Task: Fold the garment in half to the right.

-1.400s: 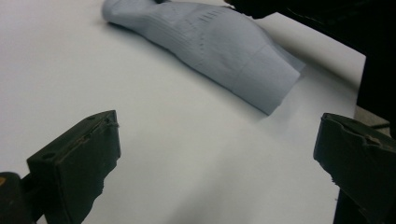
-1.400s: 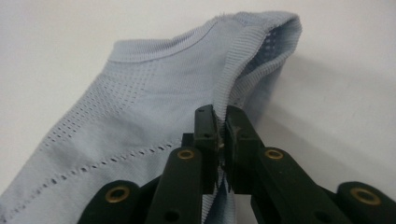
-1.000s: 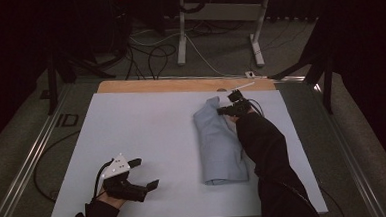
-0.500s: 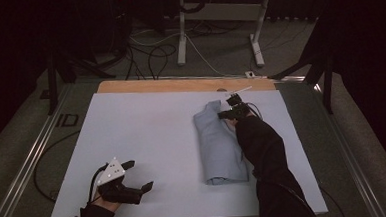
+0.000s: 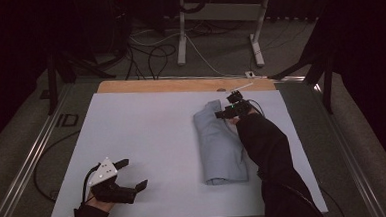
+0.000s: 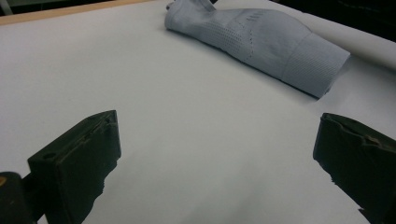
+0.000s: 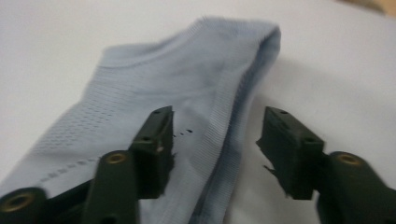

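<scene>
On the white table (image 5: 147, 141) lies one folded light-blue garment (image 5: 218, 142). The right gripper (image 5: 229, 109) has just been opening, its jaws apart over the fabric edge. The left gripper (image 5: 129, 174) rests wide open, empty.

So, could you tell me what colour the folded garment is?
Pale blue-grey garment, clearest in the right gripper view.

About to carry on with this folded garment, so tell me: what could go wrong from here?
1. The right hand-held gripper has just been opening over the folded light-blue garment, its jaws astride the edge; lifting away could snag it and undo the fold.
2. The left hand-held gripper is open and apart, so nothing pins the cloth if it slides.
</scene>
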Demonstrator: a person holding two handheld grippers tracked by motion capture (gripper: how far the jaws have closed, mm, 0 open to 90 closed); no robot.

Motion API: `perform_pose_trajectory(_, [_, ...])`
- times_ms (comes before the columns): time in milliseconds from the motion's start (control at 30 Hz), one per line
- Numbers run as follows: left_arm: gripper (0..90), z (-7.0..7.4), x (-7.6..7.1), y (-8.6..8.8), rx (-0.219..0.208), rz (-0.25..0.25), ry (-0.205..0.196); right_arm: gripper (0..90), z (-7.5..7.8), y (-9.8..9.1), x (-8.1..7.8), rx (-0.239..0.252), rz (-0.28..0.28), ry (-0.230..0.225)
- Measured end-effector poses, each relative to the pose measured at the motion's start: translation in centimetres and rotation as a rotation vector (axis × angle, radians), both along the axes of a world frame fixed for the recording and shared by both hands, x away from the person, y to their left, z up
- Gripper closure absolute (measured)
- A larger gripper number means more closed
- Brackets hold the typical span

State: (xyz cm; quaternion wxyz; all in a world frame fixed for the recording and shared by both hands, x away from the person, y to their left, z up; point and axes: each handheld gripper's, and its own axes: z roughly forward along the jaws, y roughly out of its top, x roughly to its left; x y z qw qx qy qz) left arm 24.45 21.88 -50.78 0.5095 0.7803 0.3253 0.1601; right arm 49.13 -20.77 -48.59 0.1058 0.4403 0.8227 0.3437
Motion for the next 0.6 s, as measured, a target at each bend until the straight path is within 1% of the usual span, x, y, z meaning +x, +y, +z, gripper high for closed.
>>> perform_pose_trajectory(33, [1.6,0.1,-0.1,0.2,-0.002,-0.001,-0.001,36.0,0.4,0.1,-0.2,0.009,-0.002,0.001])
perform_pose_trajectory(67, [1.6,0.1,-0.1,0.3,0.001,-0.001,0.0,36.0,0.4,0.1,-0.2,0.009,-0.002,0.001])
perform_pose_trajectory(100, [1.6,0.1,-0.1,0.4,0.008,-0.002,-0.001,32.3,0.7,0.2,-0.3,0.017,0.005,-0.004])
perform_pose_trajectory(133, [1.6,0.1,-0.2,0.6,0.018,-0.005,0.001,26.7,1.4,0.4,-0.6,0.027,0.017,0.0])
perform_pose_trajectory(167, [1.5,0.1,-0.2,0.6,0.018,-0.005,0.001,26.7,1.4,0.4,-0.6,0.027,0.017,0.0])
perform_pose_trajectory(200, [1.5,0.0,-0.2,0.8,0.019,-0.005,0.003,24.5,1.9,0.6,-1.2,0.049,0.038,-0.012])
perform_pose_trajectory(267, [1.4,0.0,-0.2,1.0,0.025,-0.012,0.004,23.7,2.3,0.8,-1.7,0.06,0.05,-0.022])
perform_pose_trajectory(300, [1.4,-0.1,-0.2,1.2,0.027,-0.015,0.003,23.7,2.3,0.8,-1.7,0.06,0.05,-0.022])
perform_pose_trajectory(333, [1.4,-0.2,-0.2,1.4,0.025,-0.014,0.004,27.1,2.6,0.9,-2.3,0.06,0.059,-0.04])
perform_pose_trajectory(400, [1.4,-0.2,-0.2,1.7,0.019,-0.003,0.002,30.2,2.9,1.1,-3.1,0.08,0.076,-0.05])
perform_pose_trajectory(433, [1.4,-0.3,-0.3,1.8,0.01,-0.001,0.0,30.2,2.9,1.1,-3.1,0.08,0.076,-0.05])
perform_pose_trajectory(467, [1.4,-0.3,-0.3,1.9,0.006,0.0,-0.004,34.2,3.1,1.3,-4.0,0.085,0.094,-0.067])
perform_pose_trajectory(500, [1.4,-0.3,-0.3,2.0,0.004,0.003,-0.006,34.2,3.1,1.3,-4.0,0.085,0.094,-0.067])
perform_pose_trajectory(533, [1.4,-0.4,-0.3,2.0,0.005,0.005,-0.007,38.2,3.3,1.6,-5.1,0.092,0.117,-0.08])
perform_pose_trajectory(567, [1.4,-0.4,-0.3,2.1,0.005,0.006,-0.009,38.2,3.3,1.6,-5.1,0.092,0.117,-0.08])
perform_pose_trajectory(600, [1.4,-0.4,-0.3,2.1,0.004,0.007,-0.011,41.5,3.4,1.7,-5.8,0.092,0.126,-0.089])
